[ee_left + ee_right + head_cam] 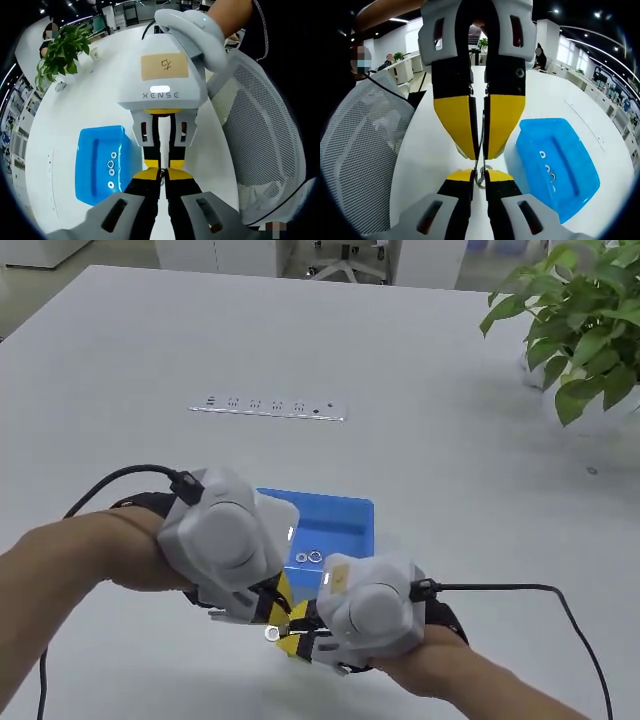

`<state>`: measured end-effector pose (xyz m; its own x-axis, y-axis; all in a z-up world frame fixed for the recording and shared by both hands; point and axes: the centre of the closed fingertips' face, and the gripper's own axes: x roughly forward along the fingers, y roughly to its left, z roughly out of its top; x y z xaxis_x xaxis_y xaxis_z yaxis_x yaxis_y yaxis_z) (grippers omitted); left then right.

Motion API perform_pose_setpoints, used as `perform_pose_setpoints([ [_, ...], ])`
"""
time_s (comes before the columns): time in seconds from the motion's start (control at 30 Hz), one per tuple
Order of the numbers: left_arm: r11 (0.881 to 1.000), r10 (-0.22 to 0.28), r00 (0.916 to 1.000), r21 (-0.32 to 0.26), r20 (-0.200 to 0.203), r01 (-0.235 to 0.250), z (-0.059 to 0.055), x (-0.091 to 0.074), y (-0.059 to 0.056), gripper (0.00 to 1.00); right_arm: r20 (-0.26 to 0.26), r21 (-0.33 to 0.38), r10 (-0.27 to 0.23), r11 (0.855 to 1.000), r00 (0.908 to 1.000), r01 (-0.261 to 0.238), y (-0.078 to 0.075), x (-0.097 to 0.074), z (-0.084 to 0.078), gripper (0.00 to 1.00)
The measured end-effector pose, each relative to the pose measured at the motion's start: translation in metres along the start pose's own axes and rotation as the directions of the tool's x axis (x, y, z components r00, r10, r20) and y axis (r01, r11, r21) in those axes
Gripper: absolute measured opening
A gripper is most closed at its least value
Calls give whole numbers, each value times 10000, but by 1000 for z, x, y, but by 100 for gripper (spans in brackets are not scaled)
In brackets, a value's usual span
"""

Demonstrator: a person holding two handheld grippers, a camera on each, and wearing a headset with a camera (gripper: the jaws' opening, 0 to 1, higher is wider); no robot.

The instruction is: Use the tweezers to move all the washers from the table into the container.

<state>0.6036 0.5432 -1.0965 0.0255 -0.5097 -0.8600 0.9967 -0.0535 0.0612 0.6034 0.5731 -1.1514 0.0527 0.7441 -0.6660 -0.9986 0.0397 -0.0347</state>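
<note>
A blue container (340, 515) (95, 150) (570, 150) holds three washers (308, 558) (111, 171) (547, 167). In front of it my two grippers meet tip to tip. My left gripper (283, 605) (161, 176) (480, 150) points down and right, shut on thin metal tweezers (480, 142). The tweezers run down to a single washer (272, 633) (483, 179) on the white table. My right gripper (297, 640) (480, 176) (161, 162) comes in from the right. Its yellow tips are closed around the tweezers' lower end, right at that washer.
A flush power strip (268, 407) lies in the table beyond the container. A potted plant (580, 320) (62, 52) stands at the far right. A mesh chair (260, 140) (360, 150) is behind the table's near edge. Cables trail from both grippers.
</note>
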Motion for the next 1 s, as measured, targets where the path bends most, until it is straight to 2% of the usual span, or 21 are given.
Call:
perform_pose_setpoints([
  [0.27,10000,-36,10000,6,14,36,1,0,0,7,-20,197,35,9998,10000,-35,0,0,0,10],
  [0.53,10000,-34,10000,70,-51,34,2,-3,-2,7,-44,52,2,10000,10000,-2,1,-3,2,10],
  [1.0,10000,-12,10000,91,-28,12,10,-19,-2,7,80,-252,-67,9997,9999,69,0,-14,16,10],
])
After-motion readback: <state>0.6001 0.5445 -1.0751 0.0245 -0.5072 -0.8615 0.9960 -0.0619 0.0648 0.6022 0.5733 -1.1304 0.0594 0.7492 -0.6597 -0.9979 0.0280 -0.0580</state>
